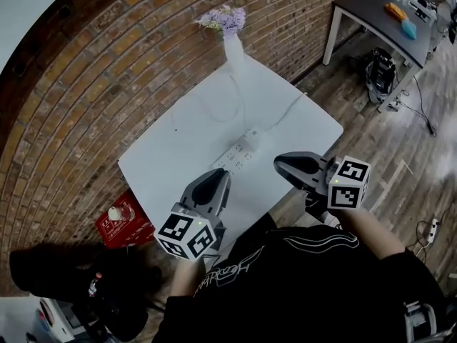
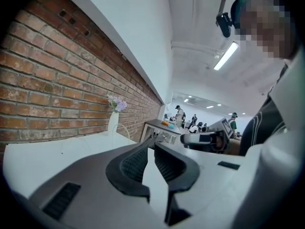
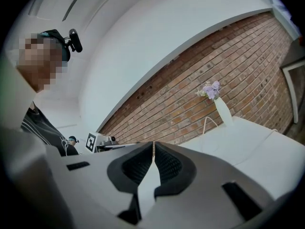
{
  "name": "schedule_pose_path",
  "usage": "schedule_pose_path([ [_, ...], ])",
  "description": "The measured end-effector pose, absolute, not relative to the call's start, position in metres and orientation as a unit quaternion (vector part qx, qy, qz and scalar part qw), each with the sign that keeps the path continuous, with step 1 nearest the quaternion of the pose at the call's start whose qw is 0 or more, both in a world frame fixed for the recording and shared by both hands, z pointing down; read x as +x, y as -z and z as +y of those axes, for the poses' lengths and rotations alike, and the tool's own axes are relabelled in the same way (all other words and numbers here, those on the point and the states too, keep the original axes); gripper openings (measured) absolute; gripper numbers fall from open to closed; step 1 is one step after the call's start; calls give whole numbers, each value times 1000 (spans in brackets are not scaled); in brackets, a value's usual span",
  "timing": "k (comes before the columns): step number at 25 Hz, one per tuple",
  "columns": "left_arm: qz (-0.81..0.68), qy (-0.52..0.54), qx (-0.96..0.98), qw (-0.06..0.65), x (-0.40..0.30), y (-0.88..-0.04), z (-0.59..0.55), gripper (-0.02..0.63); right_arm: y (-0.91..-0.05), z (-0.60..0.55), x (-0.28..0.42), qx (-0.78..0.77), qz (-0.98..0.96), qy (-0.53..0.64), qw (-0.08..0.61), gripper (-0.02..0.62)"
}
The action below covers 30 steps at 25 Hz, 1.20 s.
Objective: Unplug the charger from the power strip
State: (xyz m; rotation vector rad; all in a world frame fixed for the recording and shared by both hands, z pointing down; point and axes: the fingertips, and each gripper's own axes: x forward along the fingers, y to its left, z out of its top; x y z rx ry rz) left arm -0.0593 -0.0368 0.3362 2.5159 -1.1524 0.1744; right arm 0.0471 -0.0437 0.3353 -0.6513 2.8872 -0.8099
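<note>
far left, on the floor near the white table (image 1: 178,145): red box (image 1: 123,221), print too small to read. next, left gripper (image 1: 221,177) over the table's near edge, jaws a thin slit apart, nothing between; black-and-white square markers on its cube, no letters. just beyond its tip, white power strip (image 1: 239,151) lying diagonally on the table. at the strip's far end, small white block plugged in, apparently the charger (image 1: 251,133), cord trailing away. behind, white vase (image 1: 233,48) with purple flowers by the brick wall. below, white script on a black shirt (image 1: 300,277), unreadable. right of the strip, right gripper (image 1: 278,164), jaws pressed together, empty.
</note>
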Motion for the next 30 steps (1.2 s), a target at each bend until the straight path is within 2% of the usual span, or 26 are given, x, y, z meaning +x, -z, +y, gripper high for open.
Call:
schedule_pose_path([
  [9,-406,-142,868,247,-85,-428,-99,138,-373,-88,50,-245,923,296,31,0],
  [17,-399,-209,852,267,-100,-502,-137,202,-421,-119,40,-260,914,313,5,0],
  [30,-351,-270,852,279,-106,-570,-146,212,-470,-129,14,-252,909,332,-16,2],
])
